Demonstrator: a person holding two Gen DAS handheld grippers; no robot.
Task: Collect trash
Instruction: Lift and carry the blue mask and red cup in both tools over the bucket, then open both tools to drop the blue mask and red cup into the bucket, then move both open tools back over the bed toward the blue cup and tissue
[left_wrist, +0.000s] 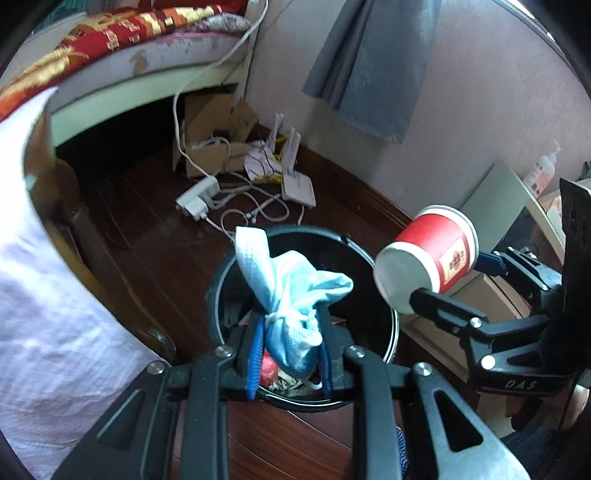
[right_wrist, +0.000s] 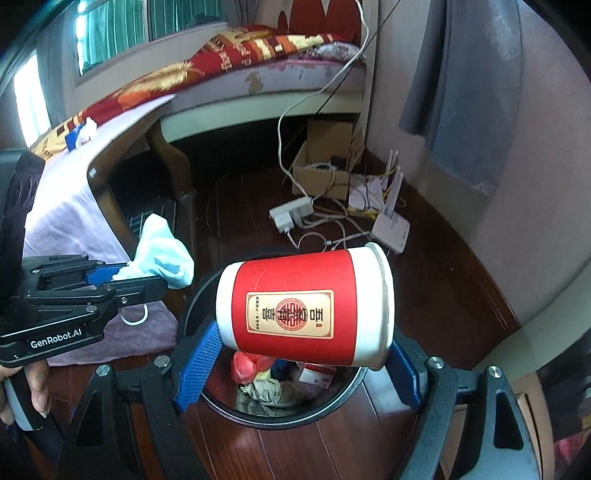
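Note:
My left gripper (left_wrist: 290, 332) is shut on a crumpled light-blue and white mask (left_wrist: 291, 280) and holds it over the mouth of a round black bin (left_wrist: 314, 229). From the right wrist view the same gripper (right_wrist: 147, 275) and mask (right_wrist: 162, 258) hang at the bin's left edge. My right gripper (right_wrist: 306, 332) clamps a red and white paper cup (right_wrist: 306, 306) lying sideways between its blue pads (right_wrist: 199, 365), above the bin (right_wrist: 280, 424). The left wrist view shows that cup (left_wrist: 424, 266) right of the bin. Inside the bin lie a red wad (right_wrist: 243, 365), grey crumpled paper (right_wrist: 269, 395) and a small box (right_wrist: 317, 373).
A low wooden table under a lilac cloth (left_wrist: 55, 295) stands close on the left. Behind the bin on the dark wood floor lie a power strip (left_wrist: 197, 195), cables, a white router (left_wrist: 299, 188) and a cardboard box (left_wrist: 210, 136). A bed and a grey curtain (left_wrist: 365, 66) are behind; a pale cabinet (left_wrist: 495, 195) stands right.

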